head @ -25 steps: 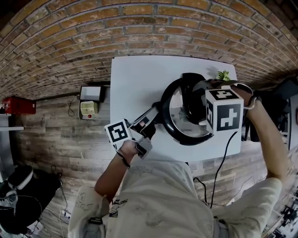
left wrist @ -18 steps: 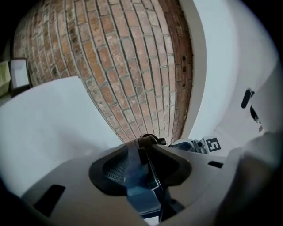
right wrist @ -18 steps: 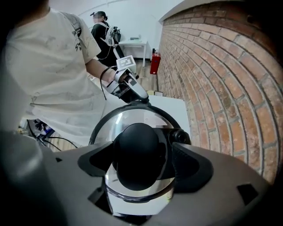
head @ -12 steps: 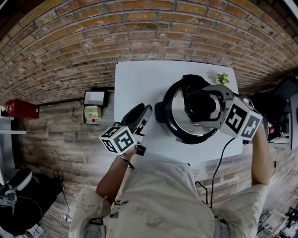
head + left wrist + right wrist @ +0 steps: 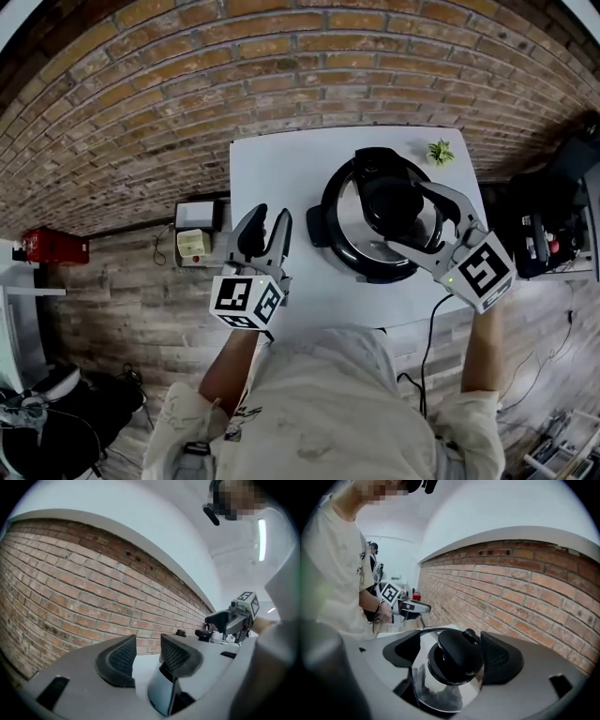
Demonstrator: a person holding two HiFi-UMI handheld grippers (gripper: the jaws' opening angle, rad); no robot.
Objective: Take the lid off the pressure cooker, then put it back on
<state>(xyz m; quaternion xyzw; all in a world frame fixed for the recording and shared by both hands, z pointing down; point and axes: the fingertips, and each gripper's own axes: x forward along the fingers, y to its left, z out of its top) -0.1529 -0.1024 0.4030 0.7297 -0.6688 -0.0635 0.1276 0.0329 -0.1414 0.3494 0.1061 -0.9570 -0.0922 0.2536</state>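
Closest to the person, the left tool (image 5: 267, 220) hangs level over the bare left side of the counter (image 5: 281, 155). Its jaws have just been opening and stand spread, with nothing between them. On the other side, the right tool (image 5: 406, 216) tips down toward the cooker (image 5: 328, 246), jaws wide apart. The black knob (image 5: 386, 202) sits in line between them, but neither pad presses on it, so that tool holds nothing either.

And the lid (image 5: 352, 211)? It's sitting on the cooker, mid-counter, both tools off it. To my eye this is a pause with the lid seated; I can't tell from here whether the lifting is done or yet to come. If it's yet to come, the right tool needs to drop onto that knob and pinch it, while the left goes back to steady the side handle (image 5: 314, 228).

Beyond the cooker there's a little green plant (image 5: 439, 151) at the far corner, well out of the way, then the brick wall (image 5: 234, 66). Nothing blocks the path.
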